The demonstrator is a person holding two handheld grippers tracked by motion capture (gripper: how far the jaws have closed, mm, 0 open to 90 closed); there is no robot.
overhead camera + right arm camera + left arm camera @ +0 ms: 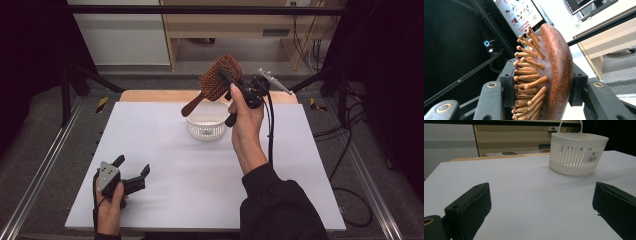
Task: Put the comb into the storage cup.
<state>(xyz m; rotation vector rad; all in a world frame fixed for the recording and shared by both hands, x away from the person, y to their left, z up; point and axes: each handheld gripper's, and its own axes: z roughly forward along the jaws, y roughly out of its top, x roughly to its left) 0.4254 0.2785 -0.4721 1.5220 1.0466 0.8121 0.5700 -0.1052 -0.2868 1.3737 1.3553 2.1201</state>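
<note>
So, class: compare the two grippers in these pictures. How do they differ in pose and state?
The right gripper is raised above the basket; the left gripper sits low over the table, near its front left corner. The right is shut on a wooden hairbrush, clamping its head; the left is open, with nothing between its jaws. Both are black, two-jawed and hand-held.

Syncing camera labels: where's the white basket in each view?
High view: the white basket sits at centre, on the far part of the white table, below the wooden hairbrush that the right gripper holds up.
Left gripper view: upper right, standing on the table beyond the open jaws.
Right gripper view: not in it; the clamped hairbrush is close up.
Shared landmark: the light wooden furniture behind the table.
</note>
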